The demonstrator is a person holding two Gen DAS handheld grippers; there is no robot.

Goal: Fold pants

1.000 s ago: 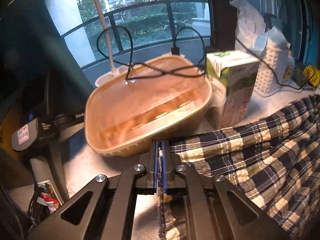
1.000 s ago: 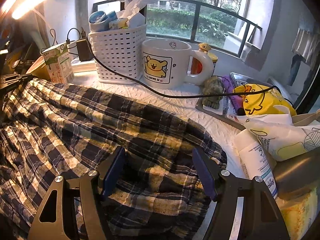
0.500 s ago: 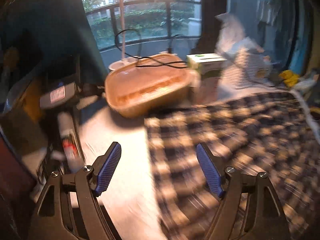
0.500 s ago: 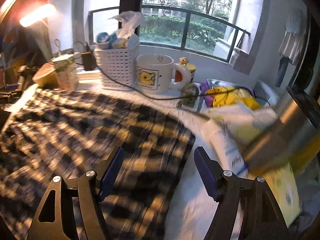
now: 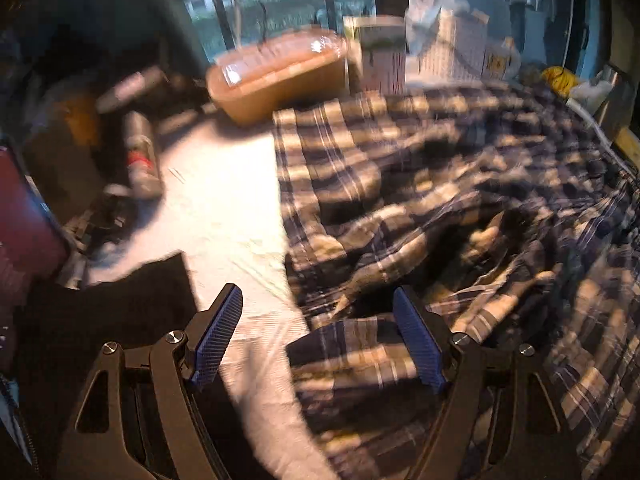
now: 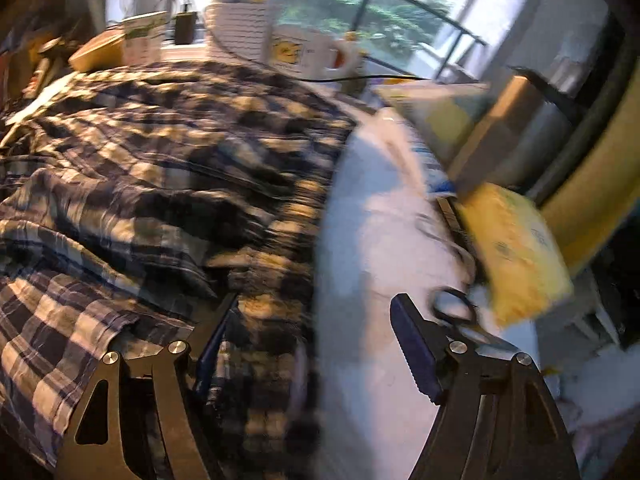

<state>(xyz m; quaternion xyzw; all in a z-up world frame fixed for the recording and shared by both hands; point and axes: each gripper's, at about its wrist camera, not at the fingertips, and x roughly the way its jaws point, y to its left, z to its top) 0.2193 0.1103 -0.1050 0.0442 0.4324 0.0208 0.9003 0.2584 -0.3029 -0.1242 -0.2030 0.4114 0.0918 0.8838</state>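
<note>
Left wrist view first: I am looking down past the left hand-held gripper (image 5: 318, 340), whose jaws are standing wide apart and gripping nothing, where a second ago they were clamped on the edge of the plaid pants (image 5: 460, 200); only a near fold of cloth is lying under the right-hand pad. The gripper is pulling back toward me, so more of the white bench (image 5: 224, 200) is showing. Beyond it the pants are lying in a rumpled heap across the bench, their left edge straight, running up to the brown lidded container (image 5: 280, 76) and the milk carton (image 5: 378, 56) at the window. In the right wrist view the right hand-held gripper (image 6: 308, 340) is also spread open and empty, its jaws having just been opening a little further; the left pad is resting over the cloth's near edge, the right pad over bare bench near a pair of scissors (image 6: 456, 308) and a yellow packet (image 6: 516, 252). Farther off the mug (image 6: 308, 54) and white basket (image 6: 240, 28) are standing behind the pants. I am judging that one fold has just been laid down and released, and that a fresh grasp on the near edge is coming next.
</note>
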